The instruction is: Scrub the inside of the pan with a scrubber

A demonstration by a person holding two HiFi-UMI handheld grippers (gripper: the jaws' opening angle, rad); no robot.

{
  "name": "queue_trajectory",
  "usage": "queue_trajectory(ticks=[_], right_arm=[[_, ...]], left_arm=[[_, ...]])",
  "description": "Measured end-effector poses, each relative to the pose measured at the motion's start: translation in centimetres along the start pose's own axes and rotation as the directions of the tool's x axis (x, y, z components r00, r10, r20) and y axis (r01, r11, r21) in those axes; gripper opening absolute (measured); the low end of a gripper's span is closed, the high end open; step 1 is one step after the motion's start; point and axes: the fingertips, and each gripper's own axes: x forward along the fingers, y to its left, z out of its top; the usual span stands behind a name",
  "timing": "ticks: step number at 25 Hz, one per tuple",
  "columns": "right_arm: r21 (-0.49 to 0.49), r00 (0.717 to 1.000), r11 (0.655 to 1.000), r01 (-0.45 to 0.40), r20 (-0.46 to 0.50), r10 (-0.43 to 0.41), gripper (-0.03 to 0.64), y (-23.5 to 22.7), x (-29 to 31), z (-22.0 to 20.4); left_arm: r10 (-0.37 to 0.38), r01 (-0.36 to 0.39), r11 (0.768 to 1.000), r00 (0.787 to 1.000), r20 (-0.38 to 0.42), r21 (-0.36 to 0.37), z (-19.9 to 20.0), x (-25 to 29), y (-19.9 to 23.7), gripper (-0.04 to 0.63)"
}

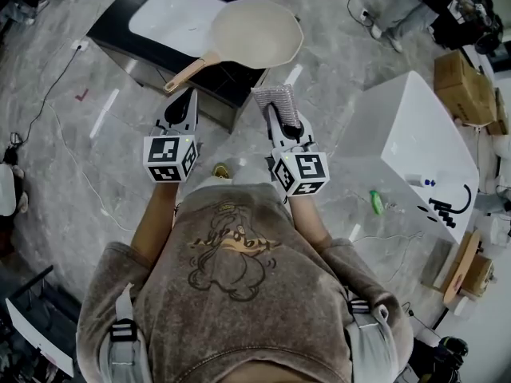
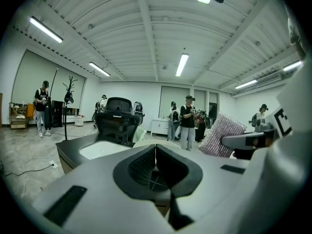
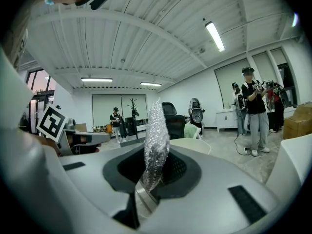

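Observation:
The beige pan (image 1: 257,32) with a wooden handle (image 1: 186,75) lies on a dark counter (image 1: 231,86) ahead of me, beside a white basin (image 1: 168,16). My right gripper (image 1: 277,115) is shut on a silvery mesh scrubber (image 1: 274,98), which stands up between its jaws (image 3: 157,140), short of the pan's near rim (image 3: 192,144). My left gripper (image 1: 187,96) is shut and holds nothing, its tips near the pan handle. In the left gripper view its jaws meet edge to edge, with the scrubber (image 2: 222,133) off to the right.
A white table (image 1: 415,134) stands to the right, with cardboard boxes (image 1: 463,78) behind it. A green item (image 1: 375,202) and cables lie on the grey floor. A black office chair (image 2: 117,118) stands behind the counter, and several people stand farther back.

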Motion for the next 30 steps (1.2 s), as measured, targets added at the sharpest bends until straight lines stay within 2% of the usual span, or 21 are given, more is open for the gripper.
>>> queue_trajectory(ticks=[10,30], right_arm=[[-0.005,0.999,0.999,0.038,-0.001,-0.038,0.074,-1.8,2.1,1.0],[-0.023,1.0,1.0,-0.014,-0.009,0.014,0.074,-9.3,12.3,3.6]], left_arm=[[-0.044,0.044,0.999,0.999,-0.025,-0.007,0.0,3.2,0.6,0.018],[-0.05,0.052,0.998,0.997,-0.063,0.04,1.6,13.9,2.3,0.018]])
